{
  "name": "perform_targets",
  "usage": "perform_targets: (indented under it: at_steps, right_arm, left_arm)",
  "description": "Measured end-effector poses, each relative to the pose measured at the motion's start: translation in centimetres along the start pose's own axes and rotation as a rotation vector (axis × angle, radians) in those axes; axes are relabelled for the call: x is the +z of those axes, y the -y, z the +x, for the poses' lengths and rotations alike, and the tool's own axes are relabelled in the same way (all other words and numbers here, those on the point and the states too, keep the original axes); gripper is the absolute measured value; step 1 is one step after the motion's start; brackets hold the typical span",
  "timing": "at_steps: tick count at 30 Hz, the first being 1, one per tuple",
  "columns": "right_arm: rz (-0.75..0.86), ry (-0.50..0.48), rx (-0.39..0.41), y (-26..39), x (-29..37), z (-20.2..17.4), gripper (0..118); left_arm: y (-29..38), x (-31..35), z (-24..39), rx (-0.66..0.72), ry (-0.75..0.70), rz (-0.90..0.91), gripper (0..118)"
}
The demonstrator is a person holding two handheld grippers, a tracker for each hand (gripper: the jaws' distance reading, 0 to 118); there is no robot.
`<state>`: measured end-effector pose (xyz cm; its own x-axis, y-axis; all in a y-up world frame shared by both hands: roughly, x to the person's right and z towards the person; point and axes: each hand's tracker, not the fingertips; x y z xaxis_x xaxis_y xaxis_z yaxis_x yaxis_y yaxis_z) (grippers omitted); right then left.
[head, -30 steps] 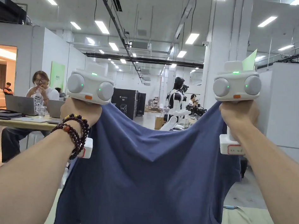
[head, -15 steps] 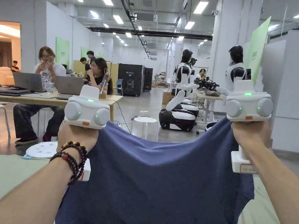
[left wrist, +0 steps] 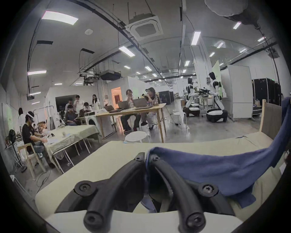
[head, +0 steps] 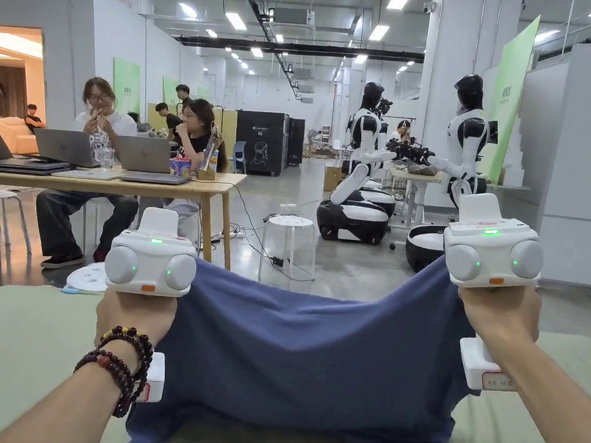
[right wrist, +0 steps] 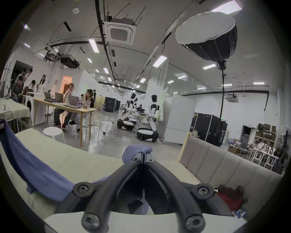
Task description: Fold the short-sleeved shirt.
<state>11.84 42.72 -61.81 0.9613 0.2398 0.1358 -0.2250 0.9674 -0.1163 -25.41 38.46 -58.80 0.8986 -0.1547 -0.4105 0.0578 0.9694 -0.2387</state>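
Left claw (left wrist: 145,158): seen low in the centre of the left gripper view, clenched on one corner of the blue shirt (head: 317,352), cloth pinched between both jaws.
Right claw (right wrist: 143,156): low centre of the right gripper view, clenched tip to tip on the opposite corner, a bunch of cloth pushed out past the tips.
Shirt position: stretched between the two claws across the lower middle of the head view, its lower part already lying on the pale green worktop (head: 24,346).
Long axis: the held edge runs left to right across the frame; the body falls away toward the bottom edge.
Orientation: which end is held, hem or shoulders, cannot be told for certain.
Step in hand: judged to be laying the shirt out flat before folding.
Next move: both claws are to be lowered evenly, the edge kept taut, so that no creases are trapped.
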Motion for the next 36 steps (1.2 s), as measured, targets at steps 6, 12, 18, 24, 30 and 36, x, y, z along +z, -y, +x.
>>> perform_targets:
  at_steps: [6,12,18,24,30,36]
  right_arm:
    - [-0.02,-0.03,0.036,3.3,7.6,0.9,0]
    - [-0.047,-0.067,0.042,7.7,14.4,1.6,0]
    - [-0.078,-0.109,0.041,14.1,22.0,1.4,0]
    - [-0.23,-0.16,-0.005,22.8,28.4,0.8,0]
    - [-0.326,-0.208,0.046,28.7,33.4,0.7,0]
    - [-0.392,-0.18,0.067,31.6,36.2,2.2,0]
  left_arm:
    - [3.9,6.6,-3.3,0.002,-0.003,-0.032,2]
    - [10.1,12.6,-6.5,0.034,0.016,-0.087,2]
    - [17.8,16.3,-9.4,0.047,0.035,-0.157,2]
    - [25.1,20.6,-10.7,0.077,0.086,-0.22,2]
    - [30.1,26.4,-11.4,-0.026,0.164,-0.246,2]
    - [33.1,28.2,-14.1,-0.039,0.149,-0.297,2]
